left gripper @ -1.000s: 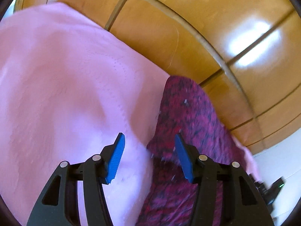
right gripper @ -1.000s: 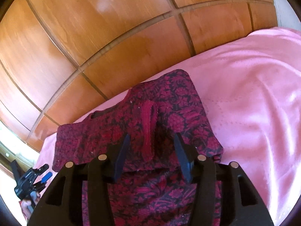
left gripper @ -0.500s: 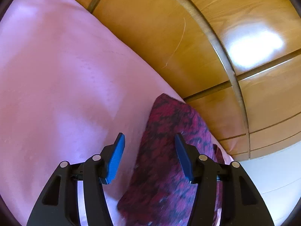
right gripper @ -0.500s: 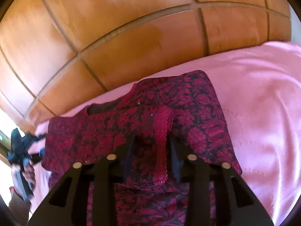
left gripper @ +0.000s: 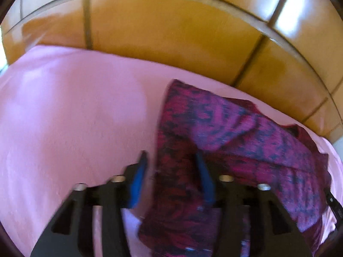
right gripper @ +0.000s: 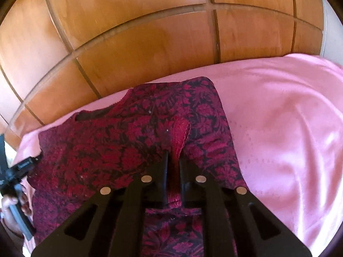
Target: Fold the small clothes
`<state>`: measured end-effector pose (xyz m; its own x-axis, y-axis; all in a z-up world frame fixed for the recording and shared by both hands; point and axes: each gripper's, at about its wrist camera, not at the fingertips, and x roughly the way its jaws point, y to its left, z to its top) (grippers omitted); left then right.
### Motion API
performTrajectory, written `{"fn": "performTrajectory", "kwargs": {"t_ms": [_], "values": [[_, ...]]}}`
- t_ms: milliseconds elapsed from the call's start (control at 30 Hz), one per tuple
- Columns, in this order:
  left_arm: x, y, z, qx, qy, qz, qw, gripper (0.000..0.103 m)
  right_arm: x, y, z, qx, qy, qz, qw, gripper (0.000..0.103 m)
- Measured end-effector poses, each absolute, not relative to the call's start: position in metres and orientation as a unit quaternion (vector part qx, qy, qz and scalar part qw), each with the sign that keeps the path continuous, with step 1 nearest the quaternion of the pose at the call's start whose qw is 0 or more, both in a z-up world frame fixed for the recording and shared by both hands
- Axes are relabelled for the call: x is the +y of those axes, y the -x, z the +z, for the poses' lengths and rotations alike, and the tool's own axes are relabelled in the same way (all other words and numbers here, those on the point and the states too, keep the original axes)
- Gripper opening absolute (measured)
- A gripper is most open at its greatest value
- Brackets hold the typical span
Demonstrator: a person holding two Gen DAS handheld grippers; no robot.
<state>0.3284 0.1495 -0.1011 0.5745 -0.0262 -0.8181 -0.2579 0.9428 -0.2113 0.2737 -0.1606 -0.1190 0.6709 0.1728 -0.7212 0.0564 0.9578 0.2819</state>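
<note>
My right hand-held gripper [right gripper: 172, 162] has just pinched shut on the maroon garment [right gripper: 120, 150] lying on the pink sheet [right gripper: 289, 128], while my left hand-held gripper [left gripper: 170, 167], jaws widening, straddles its edge ungripped, so folding can start.

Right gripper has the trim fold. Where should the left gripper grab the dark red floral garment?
Take the dark red floral garment at its near side edge, coming from the pink sheet side. The left gripper, jaws just widened, already straddles that edge. The right gripper pinches the raised trim.
</note>
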Motion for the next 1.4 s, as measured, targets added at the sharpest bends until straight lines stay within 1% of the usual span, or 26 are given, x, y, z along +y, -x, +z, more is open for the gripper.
{"fn": "performTrajectory", "kwargs": {"t_ms": [67, 100, 167, 233, 333, 400, 467, 500, 567, 600, 667, 733, 800, 833, 933, 967, 1100, 1133, 1400], "values": [[0.157, -0.325, -0.097, 0.454, 0.176, 0.069, 0.871, 0.061, -0.162, -0.272, -0.118, 0.405, -0.146, 0.037, 0.902, 0.014], [0.159, -0.318, -0.09, 0.441, 0.174, 0.079, 0.877, 0.062, -0.162, -0.27, -0.115, 0.401, -0.142, 0.037, 0.904, 0.014], [0.16, -0.306, -0.077, 0.415, 0.164, 0.092, 0.89, 0.062, -0.165, -0.266, -0.11, 0.396, -0.141, 0.038, 0.907, 0.034], [0.159, -0.293, -0.063, 0.383, 0.159, 0.085, 0.906, 0.062, -0.169, -0.259, -0.102, 0.383, -0.145, 0.033, 0.912, 0.043], [0.148, -0.279, -0.046, 0.346, 0.134, 0.063, 0.926, 0.061, -0.168, -0.246, -0.086, 0.357, -0.139, 0.031, 0.923, 0.043], [0.134, -0.276, -0.042, 0.338, 0.111, 0.037, 0.934, 0.06, -0.16, -0.241, -0.078, 0.347, -0.129, 0.041, 0.928, 0.043], [0.115, -0.278, -0.048, 0.349, 0.082, 0.01, 0.933, 0.06, -0.15, -0.242, -0.077, 0.352, -0.118, 0.056, 0.927, 0.043], [0.108, -0.282, -0.056, 0.369, 0.073, -0.001, 0.927, 0.056, -0.143, -0.245, -0.079, 0.359, -0.109, 0.061, 0.925, 0.043], [0.101, -0.294, -0.079, 0.415, 0.067, 0.0, 0.907, 0.055, -0.131, -0.255, -0.091, 0.387, -0.096, 0.068, 0.914, 0.044], [0.1, -0.294, -0.087, 0.418, 0.065, 0.008, 0.906, 0.054, -0.127, -0.261, -0.101, 0.404, -0.092, 0.067, 0.908, 0.045], [0.098, -0.289, -0.087, 0.407, 0.06, 0.012, 0.911, 0.055, -0.124, -0.262, -0.108, 0.401, -0.082, 0.063, 0.91, 0.046], [0.1, -0.28, -0.079, 0.401, 0.076, 0.016, 0.913, 0.054, -0.124, -0.259, -0.106, 0.398, -0.084, 0.064, 0.911, 0.047], [0.103, -0.267, -0.073, 0.397, 0.09, 0.018, 0.913, 0.054, -0.126, -0.251, -0.098, 0.393, -0.093, 0.074, 0.912, 0.057], [0.104, -0.257, -0.07, 0.394, 0.092, 0.019, 0.914, 0.054, -0.127, -0.245, -0.096, 0.389, -0.094, 0.075, 0.913, 0.064], [0.102, -0.231, -0.066, 0.386, 0.091, 0.022, 0.918, 0.055, -0.126, -0.227, -0.088, 0.378, -0.089, 0.077, 0.918, 0.071], [0.102, -0.22, -0.067, 0.387, 0.094, 0.022, 0.917, 0.059, -0.126, -0.219, -0.087, 0.377, -0.087, 0.073, 0.919, 0.078], [0.104, -0.177, -0.073, 0.399, 0.111, 0.015, 0.91, 0.059, -0.138, -0.193, -0.093, 0.389, -0.087, 0.063, 0.915, 0.082], [0.105, -0.164, -0.076, 0.404, 0.109, 0.013, 0.908, 0.059, -0.143, -0.185, -0.095, 0.395, -0.086, 0.058, 0.913, 0.085], [0.118, -0.089, -0.096, 0.439, 0.129, -0.001, 0.889, 0.059, -0.196, -0.117, -0.122, 0.439, -0.106, 0.041, 0.891, 0.085]]}}
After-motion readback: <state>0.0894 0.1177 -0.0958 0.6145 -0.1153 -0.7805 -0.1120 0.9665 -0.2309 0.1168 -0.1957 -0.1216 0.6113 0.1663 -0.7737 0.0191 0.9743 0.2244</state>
